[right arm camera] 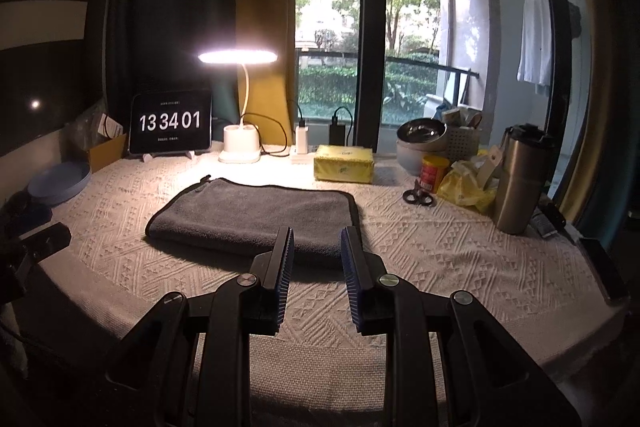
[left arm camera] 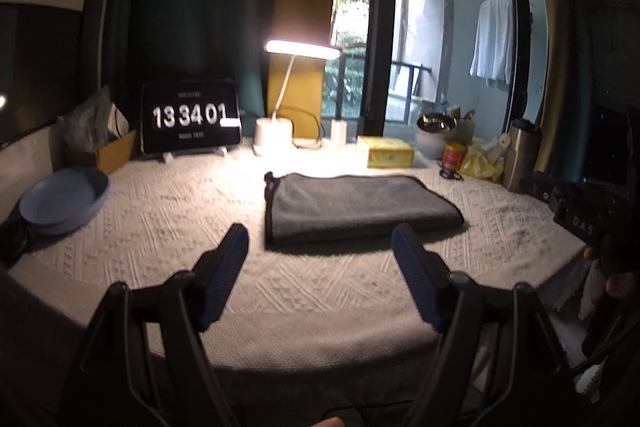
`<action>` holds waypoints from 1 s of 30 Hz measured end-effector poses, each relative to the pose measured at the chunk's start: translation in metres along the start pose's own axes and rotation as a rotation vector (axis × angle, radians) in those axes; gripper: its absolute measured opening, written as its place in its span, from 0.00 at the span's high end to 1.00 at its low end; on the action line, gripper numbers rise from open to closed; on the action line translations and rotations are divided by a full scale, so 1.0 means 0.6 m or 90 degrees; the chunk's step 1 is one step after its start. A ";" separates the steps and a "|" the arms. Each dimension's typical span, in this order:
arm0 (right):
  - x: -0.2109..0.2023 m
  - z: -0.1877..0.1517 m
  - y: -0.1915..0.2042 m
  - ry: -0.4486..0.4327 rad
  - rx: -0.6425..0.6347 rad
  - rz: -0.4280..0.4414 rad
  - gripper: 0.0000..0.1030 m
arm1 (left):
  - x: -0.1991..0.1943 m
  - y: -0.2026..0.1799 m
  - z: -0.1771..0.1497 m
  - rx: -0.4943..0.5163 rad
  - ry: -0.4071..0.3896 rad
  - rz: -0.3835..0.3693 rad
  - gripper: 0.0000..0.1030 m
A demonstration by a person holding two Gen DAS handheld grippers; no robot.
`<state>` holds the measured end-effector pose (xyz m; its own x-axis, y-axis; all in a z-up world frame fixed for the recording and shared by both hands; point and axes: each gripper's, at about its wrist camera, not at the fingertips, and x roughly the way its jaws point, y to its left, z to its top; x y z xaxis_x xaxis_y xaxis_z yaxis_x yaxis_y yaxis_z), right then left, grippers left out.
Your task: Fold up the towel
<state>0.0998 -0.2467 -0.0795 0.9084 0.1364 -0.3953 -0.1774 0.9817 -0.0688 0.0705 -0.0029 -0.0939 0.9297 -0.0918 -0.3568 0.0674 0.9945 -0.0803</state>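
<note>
A grey towel [left arm camera: 356, 207] with a dark edge lies folded flat in a rectangle on the white textured tablecloth [left arm camera: 160, 211], mid-table; it also shows in the right wrist view [right arm camera: 256, 215]. My left gripper [left arm camera: 320, 239] is wide open and empty, held just short of the towel's near edge. My right gripper [right arm camera: 317, 239] is open with a narrower gap and empty, at the towel's near right corner. The right gripper's body [left arm camera: 588, 211] shows at the right edge of the left wrist view.
At the back stand a tablet clock [right arm camera: 171, 125], a lit desk lamp [right arm camera: 240, 143], a yellow tissue box [right arm camera: 344, 163], a red can [right arm camera: 434, 173], scissors [right arm camera: 419, 197], a steel tumbler [right arm camera: 520, 179] and a steel bowl [right arm camera: 422, 135]. A blue bowl [left arm camera: 64, 199] sits at the left.
</note>
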 end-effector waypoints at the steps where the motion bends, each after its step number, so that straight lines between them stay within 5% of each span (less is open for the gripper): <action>1: -0.005 0.001 0.000 -0.006 -0.003 -0.002 0.74 | -0.004 -0.001 0.003 0.001 -0.010 0.006 0.27; 5: -0.024 0.008 0.005 -0.031 -0.014 -0.007 0.61 | -0.023 0.001 0.017 -0.007 -0.055 0.015 0.25; 8: -0.047 0.019 0.008 -0.067 -0.021 -0.005 0.53 | -0.040 0.006 0.030 -0.019 -0.103 0.017 0.05; 17: -0.091 0.049 0.013 -0.142 -0.022 0.002 0.44 | -0.071 -0.003 0.063 -0.011 -0.206 0.038 0.04; 30: -0.089 0.053 0.005 -0.144 -0.013 -0.007 0.39 | -0.077 0.003 0.077 -0.004 -0.236 0.077 0.04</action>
<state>0.0627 -0.2469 -0.0296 0.9714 0.1547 -0.1799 -0.1730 0.9807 -0.0910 0.0444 0.0055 -0.0348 0.9986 0.0521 -0.0037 -0.0522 0.9966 -0.0644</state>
